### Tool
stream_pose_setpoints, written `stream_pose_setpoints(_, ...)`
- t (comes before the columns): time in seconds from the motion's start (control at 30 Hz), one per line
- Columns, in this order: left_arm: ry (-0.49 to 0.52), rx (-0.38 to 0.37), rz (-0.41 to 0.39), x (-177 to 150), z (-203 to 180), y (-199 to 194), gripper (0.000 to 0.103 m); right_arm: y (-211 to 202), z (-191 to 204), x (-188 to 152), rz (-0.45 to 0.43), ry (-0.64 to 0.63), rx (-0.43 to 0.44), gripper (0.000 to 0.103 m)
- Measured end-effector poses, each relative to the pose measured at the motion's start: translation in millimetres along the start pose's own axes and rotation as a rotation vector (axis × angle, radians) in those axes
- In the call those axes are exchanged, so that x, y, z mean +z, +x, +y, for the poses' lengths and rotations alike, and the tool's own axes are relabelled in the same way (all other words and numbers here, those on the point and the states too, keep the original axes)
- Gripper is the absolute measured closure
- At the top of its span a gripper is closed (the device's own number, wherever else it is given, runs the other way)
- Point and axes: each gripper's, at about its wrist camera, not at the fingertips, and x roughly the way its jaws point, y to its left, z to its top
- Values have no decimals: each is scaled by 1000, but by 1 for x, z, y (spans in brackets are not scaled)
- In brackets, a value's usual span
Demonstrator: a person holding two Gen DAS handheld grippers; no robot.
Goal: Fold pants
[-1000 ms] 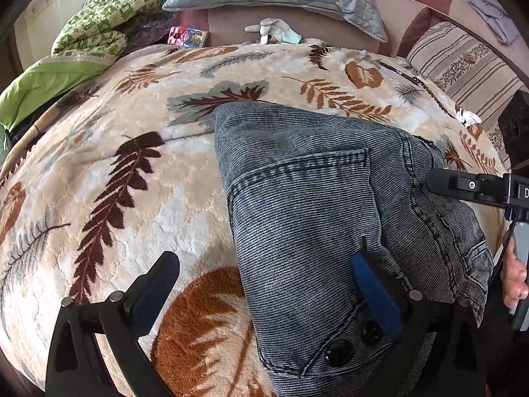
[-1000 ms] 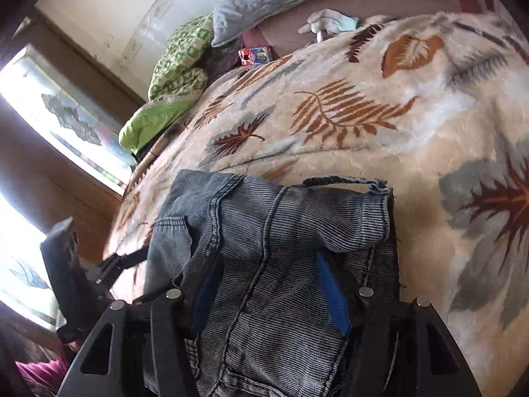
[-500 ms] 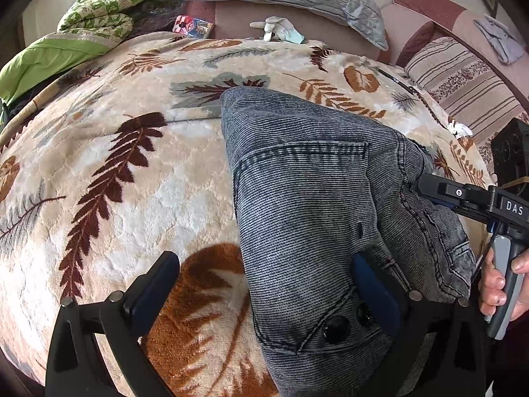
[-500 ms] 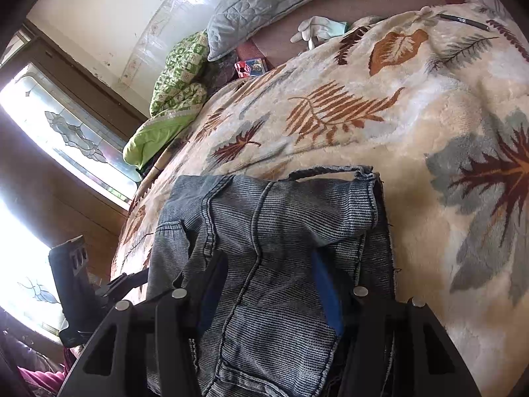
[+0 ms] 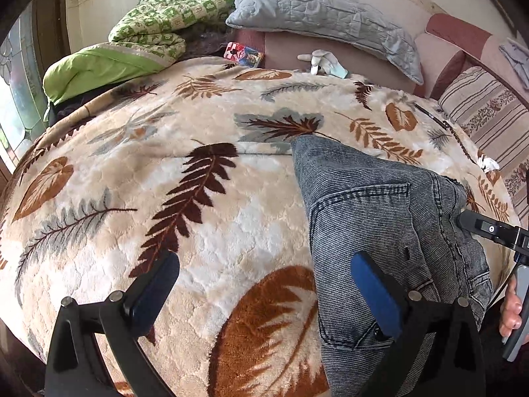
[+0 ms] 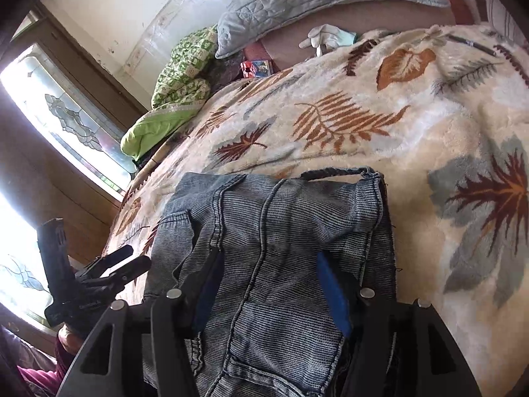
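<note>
Grey-blue denim pants (image 5: 373,218) lie folded into a compact stack on a cream leaf-print blanket (image 5: 198,198), at the right of the left wrist view. My left gripper (image 5: 264,287) is open and empty; its right finger sits over the pants' left edge, its left finger over bare blanket. In the right wrist view the pants (image 6: 281,231) fill the lower middle. My right gripper (image 6: 267,287) is open with both fingers resting on the top layer of denim. The right gripper also shows in the left wrist view (image 5: 489,231).
A grey quilted pillow (image 5: 324,16), a green patterned quilt (image 5: 165,20), a small red box (image 5: 243,53) and a white glove (image 5: 320,61) lie at the head of the bed. A striped cushion (image 5: 489,115) is at the right. A window (image 6: 66,122) is at the left.
My left gripper has drawn back and to the left, off the pants, so more bare blanket shows. My right gripper stays over the denim stack.
</note>
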Motion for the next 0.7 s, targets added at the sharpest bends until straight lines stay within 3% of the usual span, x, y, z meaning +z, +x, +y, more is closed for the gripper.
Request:
stream_pose_setpoints(0.1,17,73,-40,-6,1,-8,0,-22,11,-1,-95,-96,-87,41)
stream_pose_setpoints(0.2,30,77,-51,-8,-3,-10,0,-36,18,-4,-129,-159,-127,41)
stream_pose_setpoints(0.4,96,1,-19,-16,-26,-8,0,-30,32,-20,-65,-293,-167,41)
stream_pose_setpoints(0.5,113,-107,97,-21,-37,10,0,-14,36,-32,20,-364,-181,41)
stream_pose_setpoints(0.57,97,-122,117,-23,-39,16,0,0,34,-40,67,-398,-215,41)
stream_pose_setpoints(0.7,90,-100,88,-18,-40,11,0,-8,33,-38,37,-393,-196,41)
